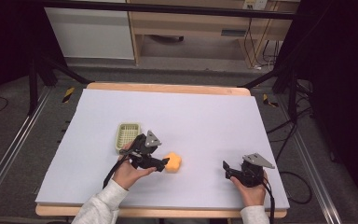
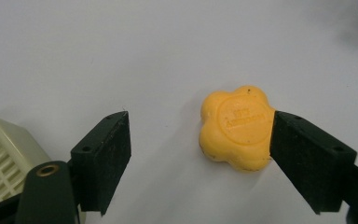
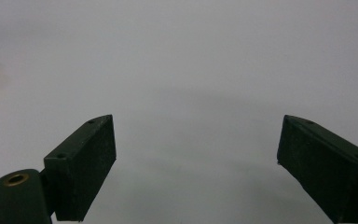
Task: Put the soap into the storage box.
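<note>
A yellow-orange flower-shaped block lies flat on the white sheet, near the table's front middle. My left gripper is open right at it; the block sits against the inner face of the right-hand jaw, with a wide gap to the other jaw. A pale green slotted basket stands just behind and left of that gripper. My right gripper is open over bare sheet at the front right, holding nothing.
The white sheet covers a wooden table whose edge shows at the back. Black frame legs and cables flank the table on the floor. A wooden cabinet stands beyond.
</note>
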The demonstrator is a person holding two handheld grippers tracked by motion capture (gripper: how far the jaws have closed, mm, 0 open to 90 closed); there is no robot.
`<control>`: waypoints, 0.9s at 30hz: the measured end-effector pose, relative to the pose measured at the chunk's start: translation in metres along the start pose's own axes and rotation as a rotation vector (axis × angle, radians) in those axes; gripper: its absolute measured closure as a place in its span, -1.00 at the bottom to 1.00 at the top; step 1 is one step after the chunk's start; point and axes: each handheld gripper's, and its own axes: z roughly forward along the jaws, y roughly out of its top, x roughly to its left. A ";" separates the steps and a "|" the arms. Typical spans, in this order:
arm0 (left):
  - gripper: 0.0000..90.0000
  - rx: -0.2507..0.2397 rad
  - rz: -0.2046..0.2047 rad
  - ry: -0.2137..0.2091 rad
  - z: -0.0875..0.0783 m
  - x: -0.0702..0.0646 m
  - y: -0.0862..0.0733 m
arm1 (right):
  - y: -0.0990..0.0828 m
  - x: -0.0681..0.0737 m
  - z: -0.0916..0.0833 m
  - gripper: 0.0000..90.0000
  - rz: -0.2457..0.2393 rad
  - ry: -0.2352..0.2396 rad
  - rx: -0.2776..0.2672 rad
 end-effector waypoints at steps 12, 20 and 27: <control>-0.56 0.031 0.017 -0.009 0.008 -0.004 0.004 | 0.000 -0.001 0.000 -0.76 0.027 0.000 0.005; -0.57 0.062 0.034 -0.015 0.015 -0.010 0.009 | 0.000 -0.001 0.000 -0.73 0.004 0.006 0.004; -0.58 0.089 0.059 -0.029 0.022 -0.015 0.012 | 0.000 0.000 0.000 -0.72 0.004 0.017 0.013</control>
